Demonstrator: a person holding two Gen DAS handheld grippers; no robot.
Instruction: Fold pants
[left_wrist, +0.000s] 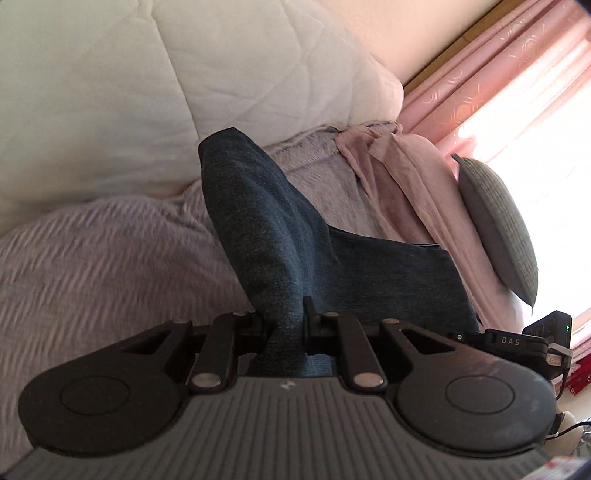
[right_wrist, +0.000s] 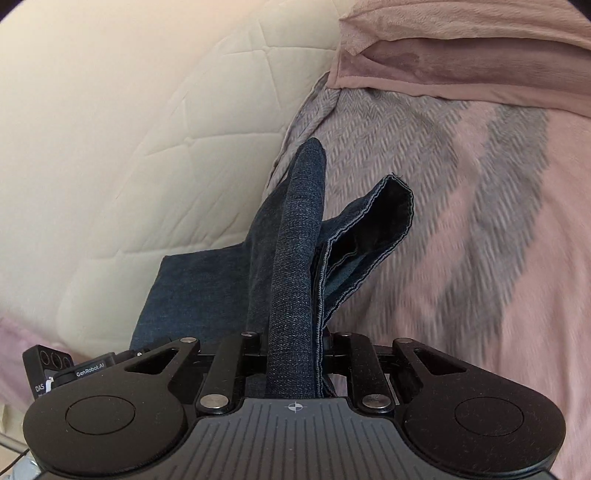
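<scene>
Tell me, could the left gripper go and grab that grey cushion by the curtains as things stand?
Probably not right now. The left gripper is shut on the jeans, so its jaws are occupied. The grey cushion lies off to the side on the pink blanket, with nothing visibly blocking it.

The dark blue denim pants (left_wrist: 273, 236) are lifted off the bed in bunched folds that rise toward the far side, one hemmed leg opening (right_wrist: 384, 218) gaping to the right, a flat panel of cloth spreading behind them

daylight, window (left_wrist: 546, 122) blown out | bedspread (right_wrist: 461, 229) motion-blurred | fisheye-warped edges
</scene>
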